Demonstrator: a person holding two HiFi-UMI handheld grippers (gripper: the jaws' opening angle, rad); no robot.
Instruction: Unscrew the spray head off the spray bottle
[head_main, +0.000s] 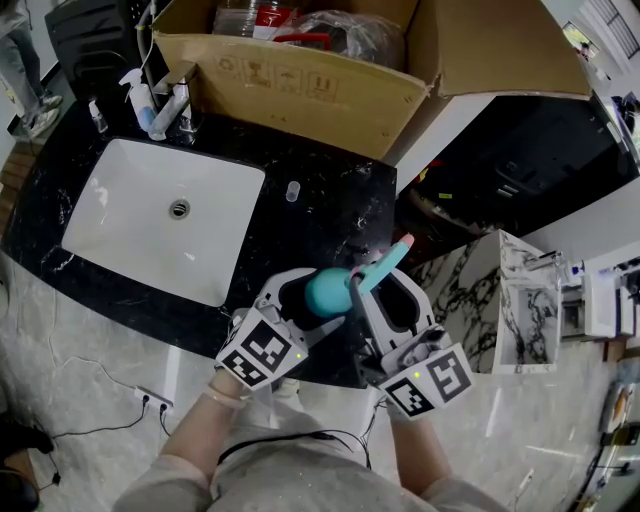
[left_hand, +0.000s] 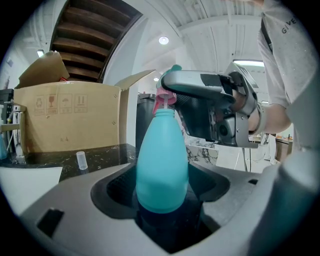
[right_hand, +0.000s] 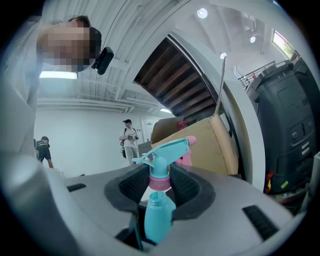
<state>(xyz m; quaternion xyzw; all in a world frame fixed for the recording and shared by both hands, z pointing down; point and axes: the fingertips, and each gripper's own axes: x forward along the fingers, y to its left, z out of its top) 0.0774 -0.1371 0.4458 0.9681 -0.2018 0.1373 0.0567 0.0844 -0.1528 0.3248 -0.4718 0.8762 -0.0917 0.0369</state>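
Over counter (head_main: 330, 215), left hand-held gripper (left_hand: 162, 197) clamps half-hidden bottle (left_hand: 162, 150); right one (right_hand: 161, 186) pinches spray head (right_hand: 162, 152).

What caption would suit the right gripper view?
Right gripper pinching the pink-collared spray head above the turquoise bottle.

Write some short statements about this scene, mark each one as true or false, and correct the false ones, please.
1. The left tool grips the teal bottle by its body. True.
2. The right tool has nothing between its jaws. False: the jaws are closed on the pink collar of the spray head.
3. The sink is black. False: it is white and set in a black countertop.
4. An open cardboard box stands beyond the sink. True.
5. The small clear vial lies inside the sink. False: it is on the countertop, to the right of the sink.
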